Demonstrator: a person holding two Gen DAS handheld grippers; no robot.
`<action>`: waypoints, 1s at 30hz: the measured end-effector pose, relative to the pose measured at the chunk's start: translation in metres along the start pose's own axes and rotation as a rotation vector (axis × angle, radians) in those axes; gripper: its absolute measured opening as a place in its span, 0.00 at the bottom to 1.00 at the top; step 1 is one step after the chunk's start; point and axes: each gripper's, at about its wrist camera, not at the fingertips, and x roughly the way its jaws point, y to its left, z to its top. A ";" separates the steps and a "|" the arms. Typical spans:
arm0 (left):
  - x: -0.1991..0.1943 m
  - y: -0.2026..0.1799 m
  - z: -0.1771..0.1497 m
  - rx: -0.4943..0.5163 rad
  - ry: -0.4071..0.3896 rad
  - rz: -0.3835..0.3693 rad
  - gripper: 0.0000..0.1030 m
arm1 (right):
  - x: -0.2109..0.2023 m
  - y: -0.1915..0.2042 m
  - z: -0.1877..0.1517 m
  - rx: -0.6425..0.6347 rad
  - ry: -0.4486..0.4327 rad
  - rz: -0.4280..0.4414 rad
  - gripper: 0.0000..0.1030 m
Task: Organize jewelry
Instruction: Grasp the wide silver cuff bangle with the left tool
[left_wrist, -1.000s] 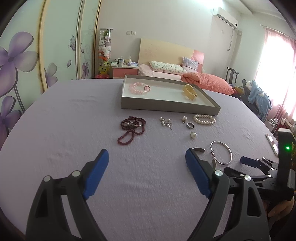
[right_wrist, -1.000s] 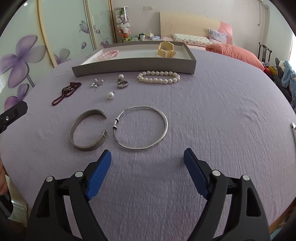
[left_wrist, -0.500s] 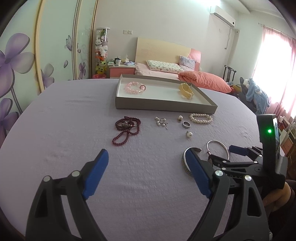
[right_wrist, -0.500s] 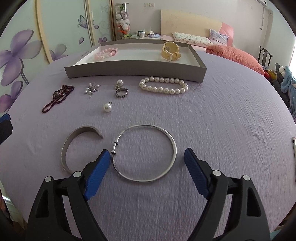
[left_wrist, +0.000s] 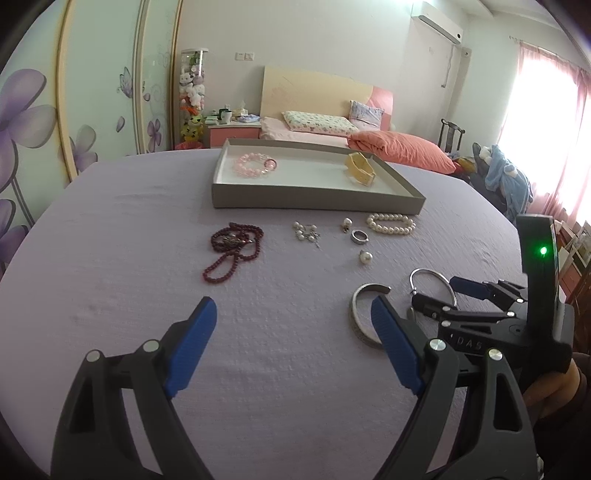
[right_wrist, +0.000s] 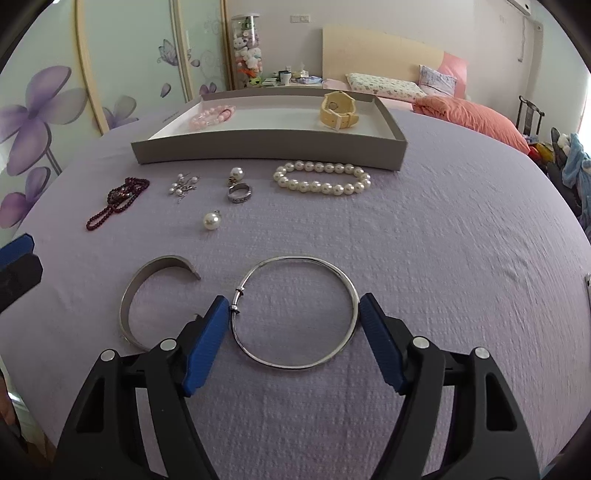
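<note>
Two pieces already lie in the grey tray: a pink bead bracelet and a yellow watch. From my left wrist view, the rest sits loose on the purple cloth: a dark red bead necklace, small pearl earrings, a ring, a pearl bracelet and a wide silver cuff. My left gripper hangs with its jaws wide apart over bare cloth, holding and touching nothing. My right gripper shows at the right, set around the thin silver bangle.

From my right wrist view, the step in hand is picking up that silver bangle, which lies flat between my blue pads. My right gripper has just been closing on it; the left pad seems to meet it at the clasp, the right pad sits at its rim. I cannot tell that it is clamped yet. I judge the next move is to finish the squeeze gently, since a thin hoop may spring or slip, then lift and carry it to the tray.
</note>
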 end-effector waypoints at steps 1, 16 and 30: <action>0.002 -0.003 0.000 0.006 0.005 -0.006 0.84 | -0.001 -0.004 0.001 0.013 -0.001 0.004 0.71; 0.043 -0.057 -0.012 0.136 0.110 -0.067 0.92 | -0.026 -0.049 0.002 0.134 -0.057 0.003 0.71; 0.084 -0.084 -0.006 0.146 0.198 -0.021 0.92 | -0.027 -0.054 0.003 0.153 -0.062 0.020 0.71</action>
